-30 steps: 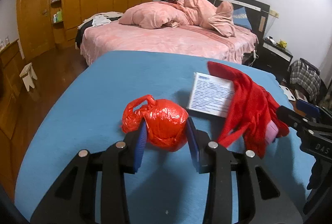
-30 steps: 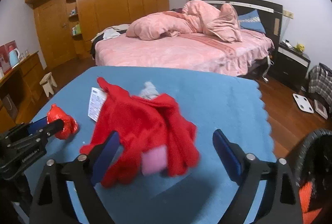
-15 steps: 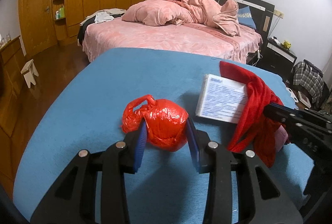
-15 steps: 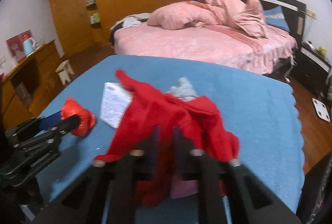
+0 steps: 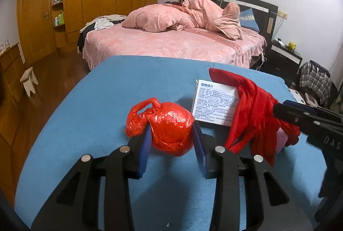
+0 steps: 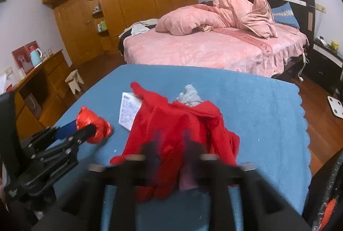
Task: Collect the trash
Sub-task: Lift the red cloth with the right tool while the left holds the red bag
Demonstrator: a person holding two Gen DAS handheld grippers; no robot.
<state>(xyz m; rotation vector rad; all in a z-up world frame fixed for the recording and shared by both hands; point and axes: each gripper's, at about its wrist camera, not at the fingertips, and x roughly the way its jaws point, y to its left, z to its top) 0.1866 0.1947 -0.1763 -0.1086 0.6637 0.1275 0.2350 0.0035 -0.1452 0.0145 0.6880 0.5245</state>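
A: While the red bag [image 5: 169, 126] sits on the blue cloth [image 5: 107, 89], list it as item one: knotted plastic ball, between the blue pads [image 5: 144, 146] of the left gripper [image 5: 171, 141], jaws closed in against both its sides.

B: Noted. Grip quality?

A: Judged fair. Pads meet the ball near its widest part, but crinkled film is slippery and soft. Hold the squeeze even and lift straight up; a tilt could let it roll out forward.

B: Item two?

A: Box [image 5: 216, 102], white, printed face up, just beside the bag, its right edge under the red cloth [image 6: 178, 128].

B: And the cloth?

A: Red cloth, crumpled, mid-table. Something pink [image 6: 187, 177] shows at its near edge, a grey wad [image 6: 189, 95] behind it. Right gripper [image 6: 171, 154] is on its near edge, jaws drawn close together on a fold of it, though that view is smeared, so the bite cannot be read finely.

B: Handling advice there?

A: Cloth drapes over the box, so raise it slowly; a quick pull may drag the box toward the bag. Keep the two grippers apart, since they are near each other.

B: Destination?

A: Dark bin edge [image 6: 328, 188], lower right of the right view, beyond the table edge. Contents hidden.
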